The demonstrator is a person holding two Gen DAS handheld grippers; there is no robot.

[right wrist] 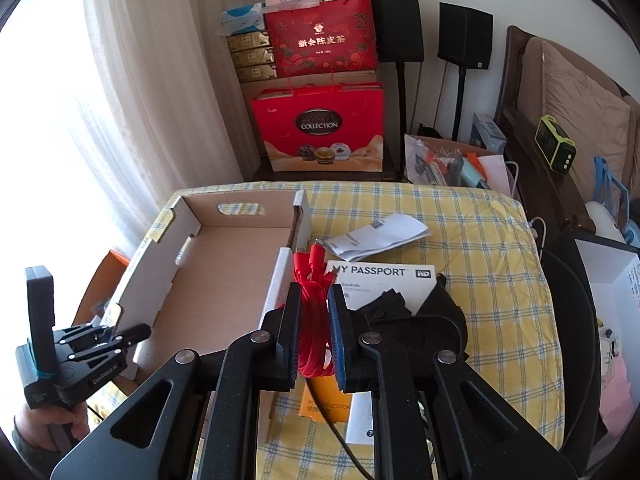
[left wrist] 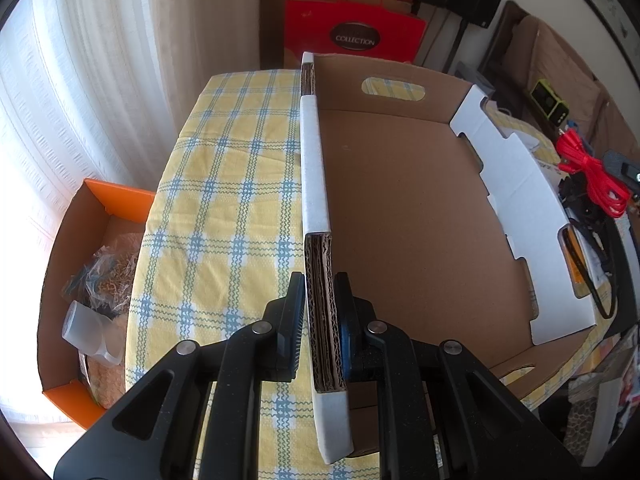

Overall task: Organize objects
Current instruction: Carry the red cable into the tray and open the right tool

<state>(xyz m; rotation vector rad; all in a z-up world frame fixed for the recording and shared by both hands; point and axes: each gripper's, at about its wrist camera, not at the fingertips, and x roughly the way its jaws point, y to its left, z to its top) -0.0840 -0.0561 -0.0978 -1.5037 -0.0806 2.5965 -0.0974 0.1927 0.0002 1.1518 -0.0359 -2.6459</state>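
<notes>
An open, empty cardboard box [left wrist: 420, 216] with white outer walls lies on the yellow checked tablecloth. My left gripper [left wrist: 320, 304] is shut on the box's left wall [left wrist: 316, 184], near the near corner. In the right wrist view the same box [right wrist: 224, 276] lies at the left and the left gripper [right wrist: 100, 340] clamps its near left wall. My right gripper [right wrist: 314, 320] is shut on a coiled red cable [right wrist: 314, 300] and holds it just right of the box's right wall. The red cable also shows in the left wrist view [left wrist: 592, 172], beyond the box's right wall.
A white "My Passport" box [right wrist: 380, 284], a folded paper [right wrist: 376, 236] and black items [right wrist: 432, 304] lie on the tablecloth [right wrist: 480, 280] right of the cardboard box. An orange box [left wrist: 80, 280] with packing stuff sits below the table's left edge. Red gift bags [right wrist: 320, 128] stand behind.
</notes>
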